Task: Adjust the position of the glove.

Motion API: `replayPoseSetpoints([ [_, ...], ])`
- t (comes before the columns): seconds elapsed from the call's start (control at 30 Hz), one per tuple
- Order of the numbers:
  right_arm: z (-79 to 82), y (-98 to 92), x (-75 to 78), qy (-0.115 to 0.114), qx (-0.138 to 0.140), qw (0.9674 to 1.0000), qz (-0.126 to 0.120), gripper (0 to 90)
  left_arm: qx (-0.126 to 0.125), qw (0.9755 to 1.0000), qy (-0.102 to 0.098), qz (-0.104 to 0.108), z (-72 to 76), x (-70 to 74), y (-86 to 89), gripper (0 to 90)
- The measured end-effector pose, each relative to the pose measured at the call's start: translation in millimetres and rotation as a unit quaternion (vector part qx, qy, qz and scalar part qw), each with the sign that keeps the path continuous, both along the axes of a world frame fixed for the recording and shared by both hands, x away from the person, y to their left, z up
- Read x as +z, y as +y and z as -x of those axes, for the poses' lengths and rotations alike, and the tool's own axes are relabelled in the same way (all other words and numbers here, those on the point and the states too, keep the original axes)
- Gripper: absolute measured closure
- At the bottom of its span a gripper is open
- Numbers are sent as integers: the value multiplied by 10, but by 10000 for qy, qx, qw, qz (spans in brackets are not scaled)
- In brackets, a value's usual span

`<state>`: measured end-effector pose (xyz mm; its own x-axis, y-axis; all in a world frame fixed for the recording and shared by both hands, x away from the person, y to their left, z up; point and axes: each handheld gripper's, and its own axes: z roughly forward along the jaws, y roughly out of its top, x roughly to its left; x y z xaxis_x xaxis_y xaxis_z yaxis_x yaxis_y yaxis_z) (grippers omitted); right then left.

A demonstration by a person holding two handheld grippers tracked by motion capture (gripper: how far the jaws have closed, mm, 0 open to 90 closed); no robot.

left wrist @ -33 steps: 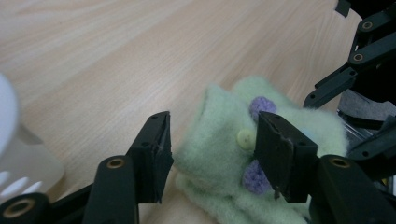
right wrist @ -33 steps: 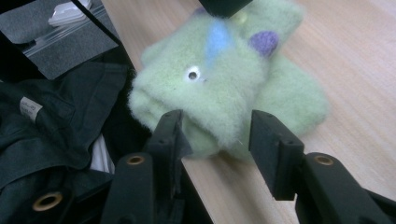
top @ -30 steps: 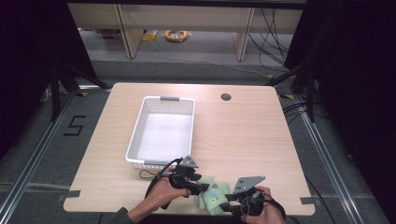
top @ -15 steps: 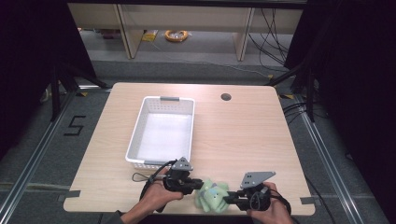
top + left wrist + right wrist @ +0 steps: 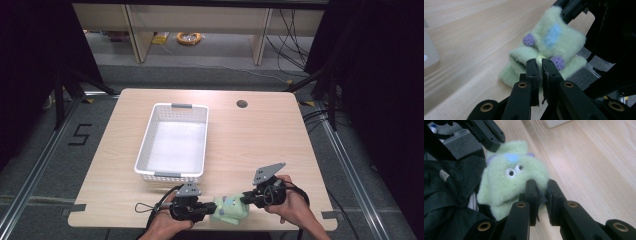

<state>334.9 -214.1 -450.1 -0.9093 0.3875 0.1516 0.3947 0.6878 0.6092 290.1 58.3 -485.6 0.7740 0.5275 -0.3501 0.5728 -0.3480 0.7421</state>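
Note:
A fluffy pale green plush toy (image 5: 230, 210) with purple bumps, a blue patch and small eyes lies at the table's front edge between my two grippers. My left gripper (image 5: 212, 209) comes in from the left and is shut on the toy's edge; in the left gripper view its jaws (image 5: 539, 61) pinch the green fabric (image 5: 554, 37). My right gripper (image 5: 244, 200) comes in from the right. Its jaws (image 5: 539, 183) have just been closing and now pinch the toy's other side (image 5: 509, 177). The left gripper (image 5: 491, 135) faces it from beyond the toy.
A white perforated basket (image 5: 145, 145) stands on the wooden table (image 5: 260, 145) behind the grippers, left of centre. A round cable hole (image 5: 242, 104) sits near the far edge. The table's front edge is right under the hands.
Both grippers have closed on the plush toy. The left hand slid a little left and toward the front edge. The right hand moved right and rose slightly.

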Motion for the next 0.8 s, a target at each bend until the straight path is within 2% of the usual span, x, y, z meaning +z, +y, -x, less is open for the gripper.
replayPoseSetpoints([
  [0.13,-44,-6,-96,46,6,10000,35,807,36,10000,8,-58,30,-64,-20,835],
  [0.17,-54,-9,-131,81,9,10000,38,800,40,9999,-5,-146,40,-82,-23,835],
  [0.2,-68,-18,-161,126,-10,9999,86,792,113,9999,58,-107,60,-111,-41,833],
  [0.27,-85,-40,-215,222,-169,9994,191,769,20,9997,35,-221,60,-129,-33,827],
  [0.3,-94,-54,-233,269,-204,9992,205,753,35,9999,79,-133,67,-130,-37,818],
  [0.37,-94,-84,-243,267,-356,9989,161,734,89,9998,91,-146,70,-121,-24,794],
  [0.4,-78,-95,-234,344,-433,9983,172,712,84,9997,139,-174,63,-131,-11,775],
  [0.5,-59,-123,-217,273,-525,9981,146,687,125,9997,222,-62,70,-131,8,698],
  [0.53,-23,-149,-196,279,-741,9968,86,630,182,9995,263,-66,70,-121,39,657],
  [0.57,-1,-166,-177,351,-896,9954,3,614,270,9991,322,16,65,-116,52,614],
  [0.6,1,-192,-164,249,-957,9951,-64,593,342,9989,333,-28,56,-100,81,579],
  [0.63,15,-209,-141,244,-1116,9933,-163,568,428,9982,408,86,45,-95,101,553],
  [0.73,41,-239,-123,231,-1353,9893,-492,512,675,9966,445,160,11,-70,165,482],
  [0.8,71,-236,-120,372,-1557,9848,-671,471,789,9955,506,138,-10,-64,187,447],
])
